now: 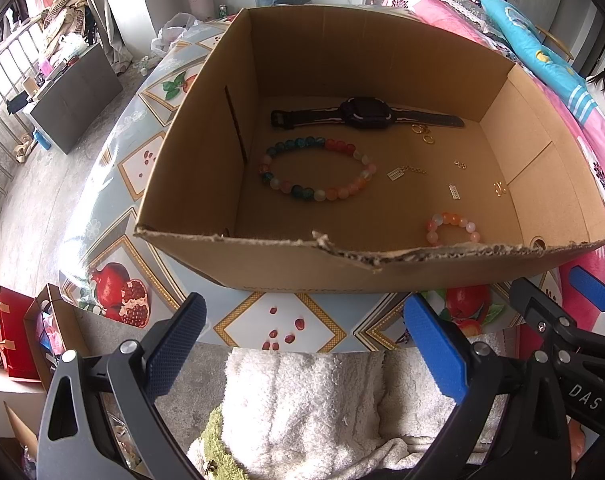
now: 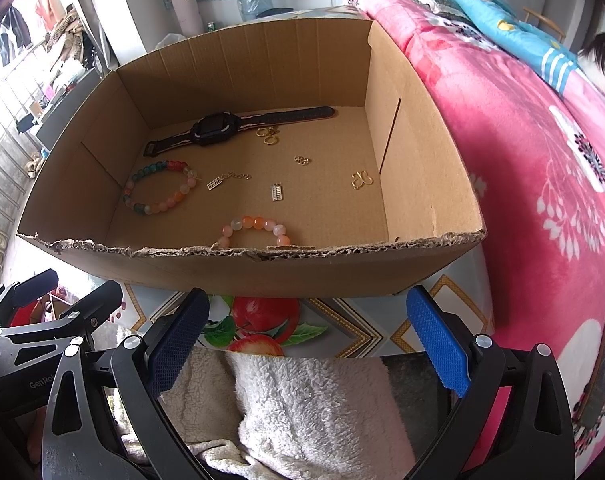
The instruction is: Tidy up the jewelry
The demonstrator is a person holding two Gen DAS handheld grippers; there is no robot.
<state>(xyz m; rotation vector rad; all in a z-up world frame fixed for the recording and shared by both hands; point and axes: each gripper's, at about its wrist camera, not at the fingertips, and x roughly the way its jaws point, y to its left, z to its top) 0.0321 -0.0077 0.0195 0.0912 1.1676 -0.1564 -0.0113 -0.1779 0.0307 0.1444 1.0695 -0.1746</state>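
Round bench [image 1: 114, 184] covered in glossy fruit-print cloth: pomegranates, apples, gold-edged diamonds. Carries one open cardboard box [image 1: 206, 136] with a torn near rim, set close to the near edge. Crumpled clear plastic [image 1: 174, 32] at the far side, behind the box. Pressed against a pink flowered bed [image 2: 542, 168] on the right.

Box [image 2: 262, 272] on the tabletop [image 2: 342, 328], jewelry inside.

Watch [image 2: 216, 126] at the back of the box; big bead bracelet [image 2: 158, 188] in front of it on the left, small bead bracelet [image 2: 254, 230] by the near wall, little charms [image 2: 276, 192] between. Bed [image 2: 522, 160] to the right.
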